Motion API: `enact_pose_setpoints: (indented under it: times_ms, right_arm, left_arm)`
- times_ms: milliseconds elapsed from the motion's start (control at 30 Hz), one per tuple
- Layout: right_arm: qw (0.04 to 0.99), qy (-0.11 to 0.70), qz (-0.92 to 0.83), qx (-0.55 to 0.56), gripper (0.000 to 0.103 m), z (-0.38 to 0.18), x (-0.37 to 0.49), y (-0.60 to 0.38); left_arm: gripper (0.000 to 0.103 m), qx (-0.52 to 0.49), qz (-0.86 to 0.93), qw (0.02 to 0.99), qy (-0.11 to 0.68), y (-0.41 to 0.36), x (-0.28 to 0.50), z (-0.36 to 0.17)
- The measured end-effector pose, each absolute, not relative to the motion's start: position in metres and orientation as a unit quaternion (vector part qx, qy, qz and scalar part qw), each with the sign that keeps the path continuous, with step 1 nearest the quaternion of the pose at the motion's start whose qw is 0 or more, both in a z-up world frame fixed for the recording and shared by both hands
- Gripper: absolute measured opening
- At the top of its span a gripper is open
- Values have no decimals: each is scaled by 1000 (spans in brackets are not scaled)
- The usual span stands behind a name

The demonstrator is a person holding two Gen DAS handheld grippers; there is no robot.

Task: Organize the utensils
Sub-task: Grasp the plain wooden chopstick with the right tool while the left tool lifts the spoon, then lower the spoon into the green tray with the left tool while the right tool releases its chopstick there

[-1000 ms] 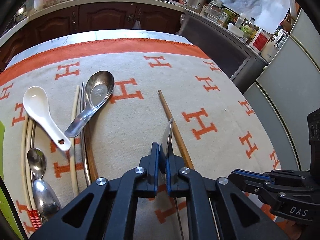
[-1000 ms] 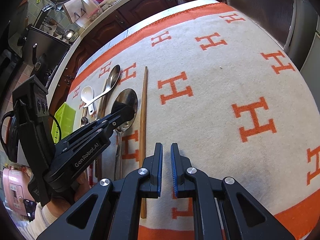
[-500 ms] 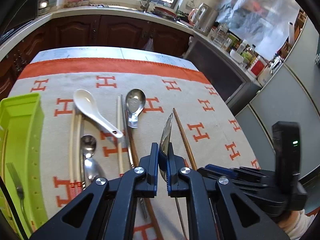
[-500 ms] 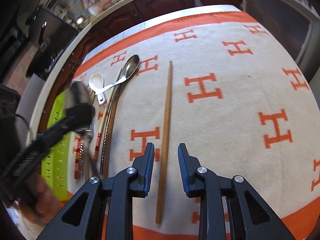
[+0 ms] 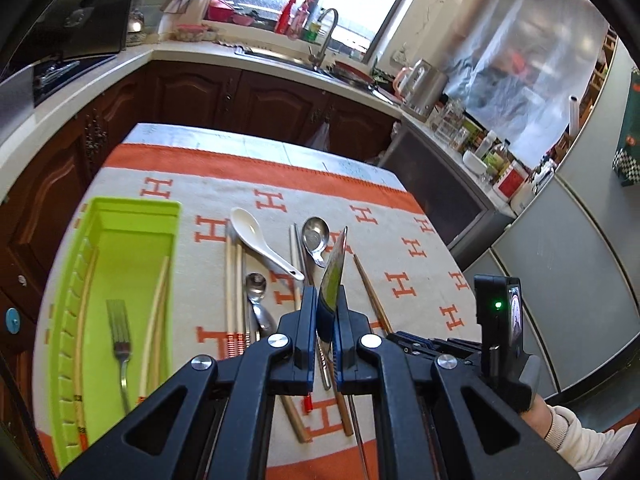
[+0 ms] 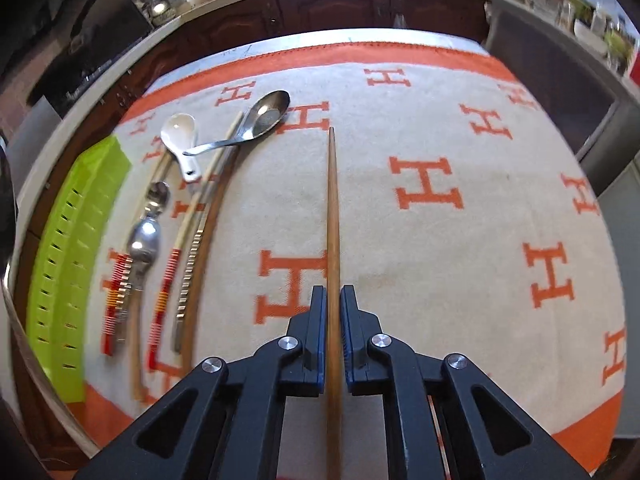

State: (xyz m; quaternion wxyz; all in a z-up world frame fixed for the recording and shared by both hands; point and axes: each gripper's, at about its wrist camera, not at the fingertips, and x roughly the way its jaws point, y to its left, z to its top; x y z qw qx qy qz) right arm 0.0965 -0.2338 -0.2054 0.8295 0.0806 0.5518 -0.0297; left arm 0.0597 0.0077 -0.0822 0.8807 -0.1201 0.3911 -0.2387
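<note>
My left gripper [image 5: 324,308] is shut on a metal spoon [image 5: 334,276], held edge-on above the table. The green tray [image 5: 132,212] sits at the table's left and holds a fork [image 5: 120,332] and pale chopsticks [image 5: 156,312]. My right gripper [image 6: 333,304] is open, its fingers straddling a brown wooden chopstick [image 6: 333,208] that lies on the cloth; the chopstick also shows in the left wrist view [image 5: 370,292]. A white ceramic spoon [image 6: 182,136], a metal spoon [image 6: 264,116], a smaller metal spoon [image 6: 146,232] and several chopsticks [image 6: 196,240] lie between the tray [image 6: 76,216] and this chopstick.
The table is covered by a cream cloth with orange H marks [image 6: 428,184]. Kitchen cabinets [image 5: 248,96] and a counter with a sink stand behind the table. A grey appliance [image 5: 452,196] stands to its right.
My left gripper has lifted and drawn back with the spoon, bringing the green tray into full view. My right gripper has moved left and down so that its fingers straddle the wooden chopstick.
</note>
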Motion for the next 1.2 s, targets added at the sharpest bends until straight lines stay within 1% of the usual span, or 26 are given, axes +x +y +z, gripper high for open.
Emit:
enact_pose_setpoints:
  times_ms: [233,433,567,733,900,1067,1200]
  right_arm:
    - [824,543,45,155,6,-157,81,-205]
    - [818,538,121,164,6,-117,83,-145]
    - [810,543,153,163,6,-107,92,-100]
    - [803,543,173,174,6,-110,109,-52]
    - [789,546,187,209,6,-129,130,-23]
    - [776,564,177,220,6,-156,140,-7]
    - [766,577,170,228,7,-172,149,-2]
  left_arm:
    - [4,-115,-194,902,367,62,38,-45]
    - [4,-113,-137,917,357,114,34,-28]
    - [4,-97,-100,923,359,140,37,-26]
    - [4,-64,-63,924,371,153,47,-39]
    - [4,-17,-41,924,380,147,60,-58]
    - [5,-1,-48,916,398,138,74,-79]
    - [5,-8,-61,907,416,134,85,-96]
